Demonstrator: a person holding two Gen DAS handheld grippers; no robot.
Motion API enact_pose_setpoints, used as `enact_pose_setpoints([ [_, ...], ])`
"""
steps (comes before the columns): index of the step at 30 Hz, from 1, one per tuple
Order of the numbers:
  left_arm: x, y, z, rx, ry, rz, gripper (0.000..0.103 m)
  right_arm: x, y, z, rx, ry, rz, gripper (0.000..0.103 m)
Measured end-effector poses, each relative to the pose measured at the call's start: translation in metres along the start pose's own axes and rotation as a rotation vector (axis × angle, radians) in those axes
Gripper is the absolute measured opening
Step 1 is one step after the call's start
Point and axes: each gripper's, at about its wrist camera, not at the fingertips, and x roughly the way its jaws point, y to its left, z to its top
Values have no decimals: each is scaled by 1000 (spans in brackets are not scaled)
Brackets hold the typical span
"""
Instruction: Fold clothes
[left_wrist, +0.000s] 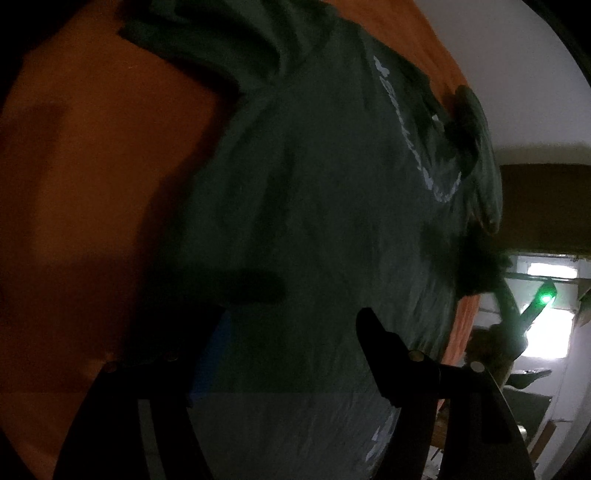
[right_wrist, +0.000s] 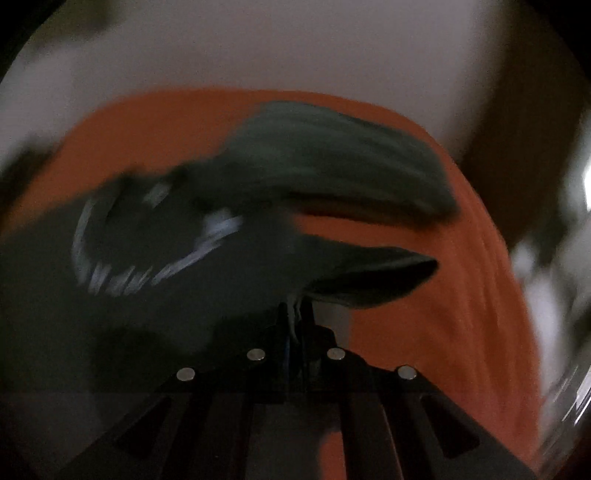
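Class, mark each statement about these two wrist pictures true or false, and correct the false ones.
1. The dark green cotton T-shirt lies on an orange cloth cover. True.
2. The right tongs are open and empty. False: they are shut on a fold of the shirt.
3. The shirt carries pale printed lettering. True.
4. The left tongs are clamped on the shirt. False: their fingers stand apart over it.
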Motion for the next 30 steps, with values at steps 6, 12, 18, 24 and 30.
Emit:
enact_pose_setpoints([
  [6,-2,3,-2,-3,-13,-38,71,-31,126,-46,-521,-70,-95,72],
  [12,-4,8,-1,-2,-10,-48,71,-68,70,-43,-220,-74,109,75],
  [18,-3,11,-1,-5,-6,-43,71,-21,-95,-67,535,63,419,75],
  [24,-1,8,0,4,-7,-29,71,62,-176,-51,807,146,534,74],
  [30,-2,10,-1,-5,-9,-36,71,136,-194,6,866,240,551,55],
])
